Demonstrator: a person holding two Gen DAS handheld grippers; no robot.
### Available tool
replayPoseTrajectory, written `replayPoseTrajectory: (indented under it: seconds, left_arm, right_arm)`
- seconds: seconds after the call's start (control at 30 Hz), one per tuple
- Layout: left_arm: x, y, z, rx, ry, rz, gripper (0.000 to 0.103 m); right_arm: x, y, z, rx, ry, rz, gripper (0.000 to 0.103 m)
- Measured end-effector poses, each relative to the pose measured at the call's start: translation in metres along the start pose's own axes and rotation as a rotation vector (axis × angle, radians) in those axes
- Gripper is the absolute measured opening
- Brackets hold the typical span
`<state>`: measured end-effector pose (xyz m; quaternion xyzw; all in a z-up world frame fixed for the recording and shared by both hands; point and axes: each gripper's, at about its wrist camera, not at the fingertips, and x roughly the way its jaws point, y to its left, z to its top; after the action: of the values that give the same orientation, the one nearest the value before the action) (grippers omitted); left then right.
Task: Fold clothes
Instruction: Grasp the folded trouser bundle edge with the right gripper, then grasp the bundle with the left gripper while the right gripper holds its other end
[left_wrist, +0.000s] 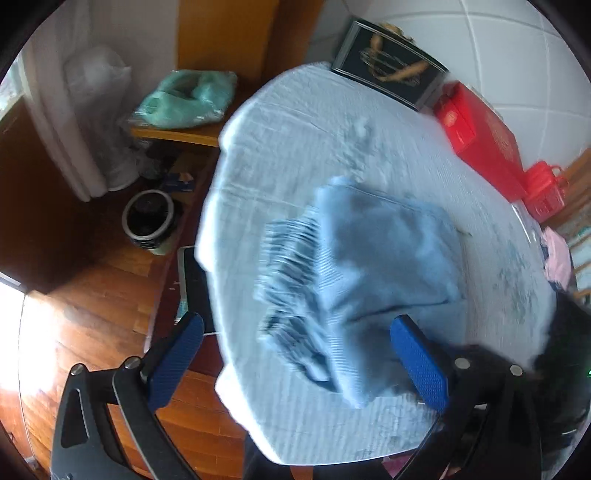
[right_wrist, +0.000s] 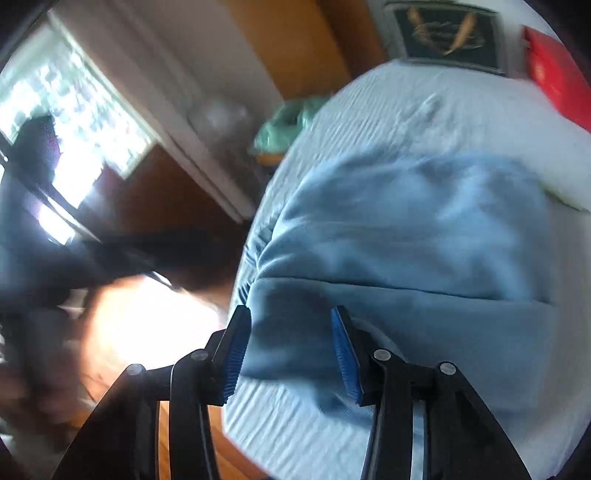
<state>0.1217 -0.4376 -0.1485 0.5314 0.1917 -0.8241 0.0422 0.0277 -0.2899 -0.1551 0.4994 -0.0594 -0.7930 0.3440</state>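
A folded light blue garment (left_wrist: 369, 266) lies on the table covered with a pale blue ribbed cloth (left_wrist: 295, 147). Its layered folded edges face left in the left wrist view. My left gripper (left_wrist: 299, 332) is open, hovering above the garment's near edge, with blue pads (left_wrist: 421, 362) wide apart. In the right wrist view the same garment (right_wrist: 406, 229) fills the middle. My right gripper (right_wrist: 291, 325) is open, its pads (right_wrist: 343, 350) on either side of the garment's near left corner, not closed on it. Both views are motion-blurred.
A dark framed box (left_wrist: 391, 66) and red boxes (left_wrist: 480, 136) stand at the table's far edge. A green bundle (left_wrist: 188, 99) lies on a side shelf. A round dark pot (left_wrist: 147, 221) sits on the wooden floor at left. Pink cloth (left_wrist: 557, 254) lies at the right edge.
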Motion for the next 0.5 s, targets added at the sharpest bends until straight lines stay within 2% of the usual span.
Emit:
replayPoseTrajectory:
  seconds: [0.07, 0.13, 0.17, 0.2, 0.27, 0.3, 0.4, 0.47, 0.5]
  left_arm:
    - [0.006, -0.023, 0.003, 0.052, -0.005, -0.027, 0.103]
    - [0.013, -0.048, 0.008, 0.115, -0.02, -0.021, 0.102]
    - [0.019, -0.063, 0.01, 0.152, -0.027, -0.005, 0.091]
    - [0.025, -0.07, 0.011, 0.174, -0.021, 0.014, 0.08]
    - [0.049, -0.082, 0.014, 0.184, 0.047, 0.029, 0.068]
    - [0.056, -0.081, 0.014, 0.184, 0.064, 0.038, 0.067]
    - [0.092, -0.073, 0.003, 0.208, 0.136, 0.142, 0.067]
    - [0.096, -0.077, 0.0, 0.248, 0.134, 0.168, 0.067]
    - [0.095, -0.082, -0.001, 0.276, 0.13, 0.184, 0.07]
  right_arm:
    - [-0.041, -0.022, -0.005, 0.041, -0.088, -0.06, 0.051]
    - [-0.058, -0.047, -0.011, 0.101, -0.097, -0.151, 0.051]
    - [-0.06, -0.063, -0.012, 0.139, -0.082, -0.185, 0.045]
    - [-0.062, -0.079, -0.013, 0.177, -0.067, -0.218, 0.031]
    - [-0.057, -0.1, -0.014, 0.232, -0.047, -0.188, 0.019]
    - [-0.051, -0.104, -0.013, 0.233, -0.041, -0.181, 0.019]
    - [-0.035, -0.109, -0.021, 0.241, 0.003, -0.137, 0.019]
    - [-0.014, -0.117, -0.029, 0.255, 0.097, -0.15, 0.019]
    - [-0.014, -0.118, -0.03, 0.253, 0.093, -0.146, 0.018]
